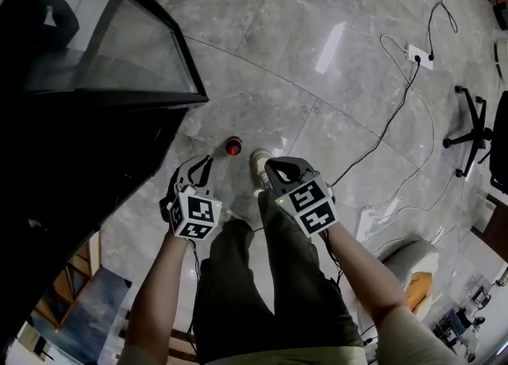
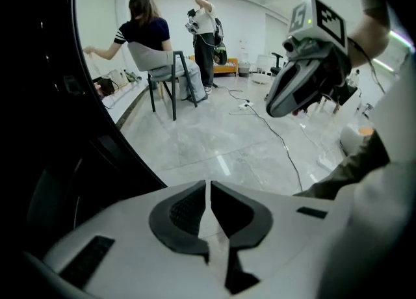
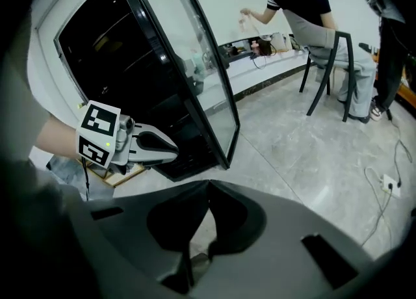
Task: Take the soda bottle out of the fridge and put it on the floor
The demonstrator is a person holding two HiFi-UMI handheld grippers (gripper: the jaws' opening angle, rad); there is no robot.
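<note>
The soda bottle (image 1: 232,147) is out of the fridge (image 1: 48,157) and on the floor (image 1: 333,101). In the head view we see only its red cap end-on, so we judge that it stands upright with its long axis vertical. It sits between our two tools, at about 1 o'clock from the left gripper (image 1: 203,167) and 10 o'clock from the right gripper (image 1: 278,169). It is apart from both, and the left is slightly nearer. Our shoe (image 1: 259,163) is just beside it.

In the left gripper view our jaws are pressed together with only a thin slit between them and nothing in it. Only this view shows a seated person (image 2: 146,38) on a chair (image 2: 162,70). The bottle is absent.

In the right gripper view our jaws meet at the tips, empty. This view alone shows the fridge's open glass door (image 3: 195,64) from the side. Again no bottle.
</note>
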